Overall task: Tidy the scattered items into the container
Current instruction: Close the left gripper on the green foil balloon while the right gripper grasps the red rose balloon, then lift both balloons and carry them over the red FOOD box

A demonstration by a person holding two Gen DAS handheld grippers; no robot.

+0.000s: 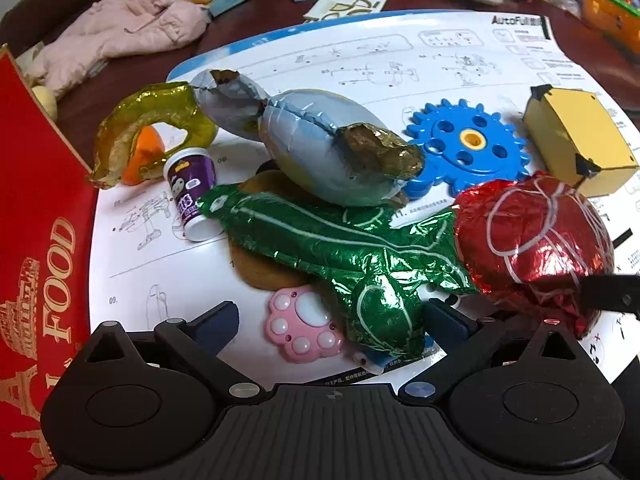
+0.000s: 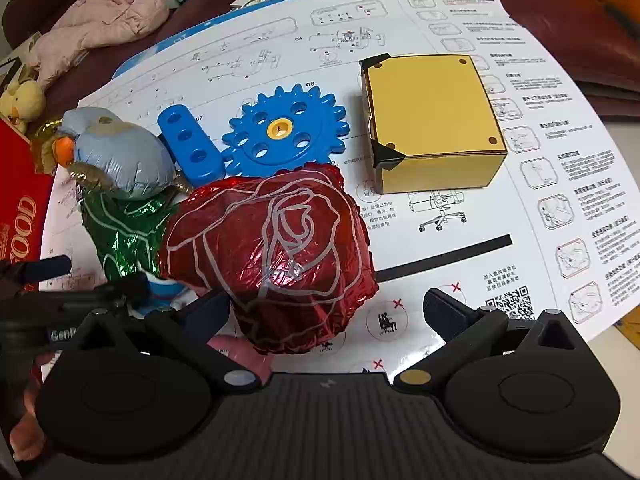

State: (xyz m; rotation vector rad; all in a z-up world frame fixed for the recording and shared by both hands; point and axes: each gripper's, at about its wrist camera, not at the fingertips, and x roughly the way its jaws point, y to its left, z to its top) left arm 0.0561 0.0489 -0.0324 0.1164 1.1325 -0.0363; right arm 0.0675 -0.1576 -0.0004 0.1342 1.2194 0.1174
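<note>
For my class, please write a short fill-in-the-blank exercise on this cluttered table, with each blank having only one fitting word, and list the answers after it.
1. The toothed gear on the instruction sheet is coloured ____.
2. The red foil balloon carries the white outline of a ____.
3. The paw-shaped toy lying between the fingers of the left gripper is coloured ____.
4. The cardboard box beside the gear is coloured ____.

Answers: blue; rose; pink; yellow

Gear (image 2: pixel 283 130) left of box (image 2: pixel 432 120)
</note>
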